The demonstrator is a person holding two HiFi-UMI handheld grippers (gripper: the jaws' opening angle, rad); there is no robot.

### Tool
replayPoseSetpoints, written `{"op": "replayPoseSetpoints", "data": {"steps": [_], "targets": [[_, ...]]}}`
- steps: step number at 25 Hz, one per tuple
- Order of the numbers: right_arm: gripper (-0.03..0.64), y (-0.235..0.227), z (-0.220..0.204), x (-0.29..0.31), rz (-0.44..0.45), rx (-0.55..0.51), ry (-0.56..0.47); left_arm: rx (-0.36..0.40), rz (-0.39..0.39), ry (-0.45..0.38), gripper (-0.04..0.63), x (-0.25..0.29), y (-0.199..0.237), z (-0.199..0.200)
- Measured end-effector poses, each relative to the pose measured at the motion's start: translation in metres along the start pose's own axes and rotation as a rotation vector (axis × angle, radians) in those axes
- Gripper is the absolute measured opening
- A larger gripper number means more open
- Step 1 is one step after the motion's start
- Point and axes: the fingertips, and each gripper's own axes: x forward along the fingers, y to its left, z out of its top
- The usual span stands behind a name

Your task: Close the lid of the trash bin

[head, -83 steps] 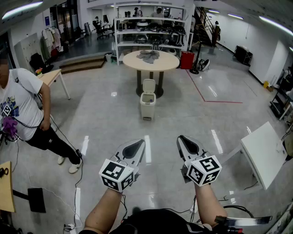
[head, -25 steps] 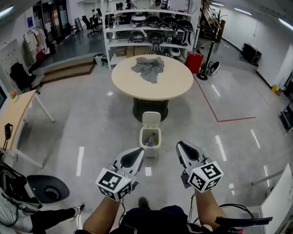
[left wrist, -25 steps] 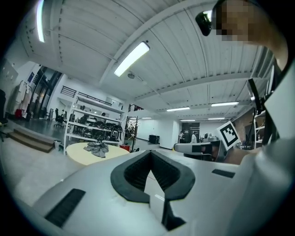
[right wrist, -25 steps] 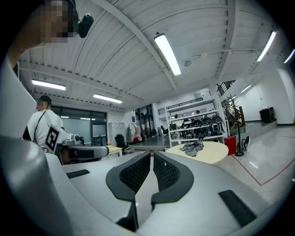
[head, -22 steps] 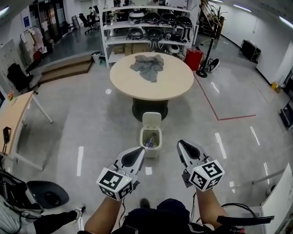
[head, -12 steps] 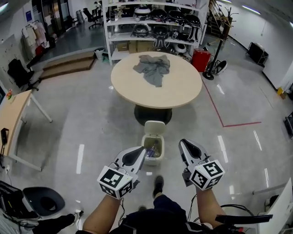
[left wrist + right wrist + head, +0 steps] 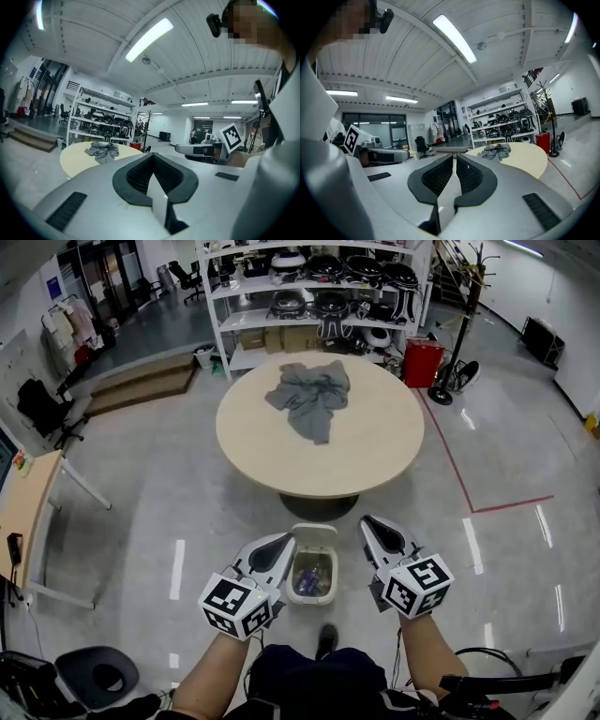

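Both grippers are up in front of the person. The left gripper (image 7: 281,542) has its jaws pressed together with nothing between them, and the left gripper view (image 7: 152,157) shows the dark pads meeting at the tip. The right gripper (image 7: 373,526) is the same: its own view (image 7: 453,157) shows the tips meeting, and it holds nothing.

The big change is that the trash bin (image 7: 312,600) now sits on the floor right between the two grippers. Half a second ago it lay just past the left tip, and three seconds back it was a small shape far across the hall. Its lid (image 7: 314,535) is still open, standing up at the far edge, and some rubbish shows inside the bin. Neither gripper touches the bin or the lid.

Beyond the bin, the round table (image 7: 375,451) looms much larger than before and fills the middle of the head view. A grey cloth (image 7: 309,399) lies crumpled on its far half. Behind the table, the shelving (image 7: 309,287) and the red container (image 7: 424,362) have drawn closer too. A shoe (image 7: 326,641) shows on the floor just short of the bin.
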Motion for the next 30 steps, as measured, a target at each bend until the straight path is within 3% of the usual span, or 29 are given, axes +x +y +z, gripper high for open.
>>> {"op": "replayPoseSetpoints", "data": {"steps": [10, 17, 25, 30], "targets": [[0.011, -0.063, -0.044, 0.076, -0.056, 0.080, 0.119, -0.062, 0.013, 0.135, 0.000, 0.077, 0.077, -0.041], [0.011, -0.107, -0.141, 0.124, -0.092, 0.152, 0.272, -0.117, 0.052, 0.279, 0.000, 0.121, 0.146, -0.140], [0.011, -0.137, -0.272, 0.158, -0.121, 0.235, 0.434, -0.260, 0.060, 0.430, 0.000, 0.163, 0.189, -0.262], [0.011, -0.144, -0.330, 0.179, -0.133, 0.299, 0.474, -0.258, 0.087, 0.498, 0.000, 0.181, 0.212, -0.314]]}}
